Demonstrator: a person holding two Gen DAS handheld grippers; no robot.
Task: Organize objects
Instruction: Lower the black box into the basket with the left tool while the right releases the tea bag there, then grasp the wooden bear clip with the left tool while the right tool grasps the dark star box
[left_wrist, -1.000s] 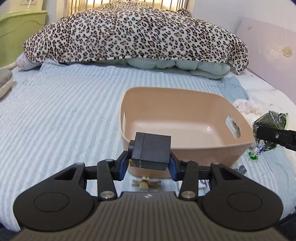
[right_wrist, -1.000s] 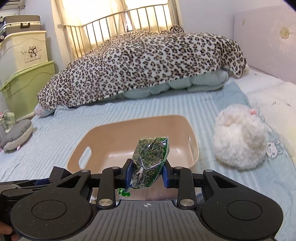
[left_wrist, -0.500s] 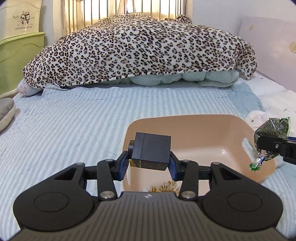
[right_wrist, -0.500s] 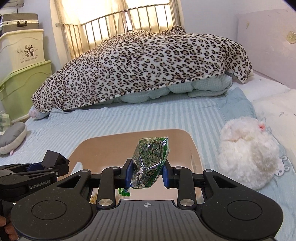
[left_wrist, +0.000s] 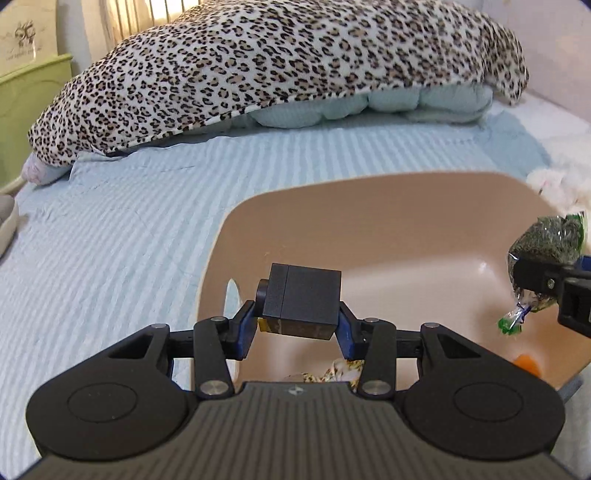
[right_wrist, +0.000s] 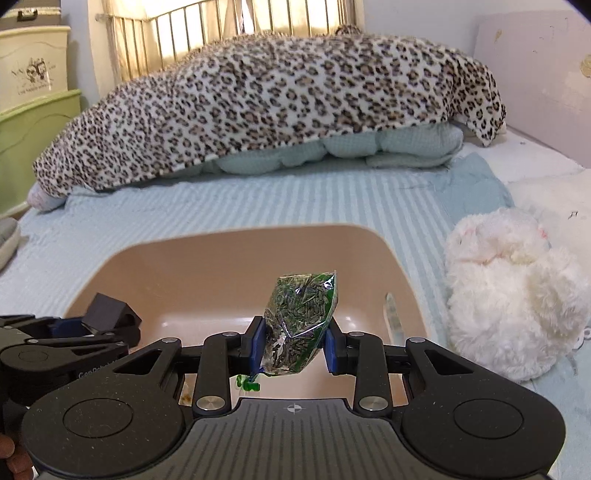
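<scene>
A tan plastic bin (left_wrist: 373, 206) sits on the striped bed sheet; it also shows in the right wrist view (right_wrist: 229, 258). My left gripper (left_wrist: 299, 325) is shut on a black box (left_wrist: 303, 304) and holds it above the bin's left side. My right gripper (right_wrist: 293, 347) is shut on a clear green packet of seeds (right_wrist: 299, 317), held above the bin's near right part. The packet (left_wrist: 543, 251) and the box (right_wrist: 110, 314) each show in the other view. A leopard-print item (left_wrist: 332, 371) and an orange item (left_wrist: 528, 363) lie in the bin.
A leopard-print blanket (right_wrist: 273, 103) over a pale green quilt lies across the far bed. A white plush toy (right_wrist: 513, 302) sits right of the bin. Green and cream storage boxes (right_wrist: 33, 99) stand at the left. A grey item (right_wrist: 7, 240) lies at the left edge.
Both grippers have moved forward over the bin with their loads still held. The bin now fills more of each view.
</scene>
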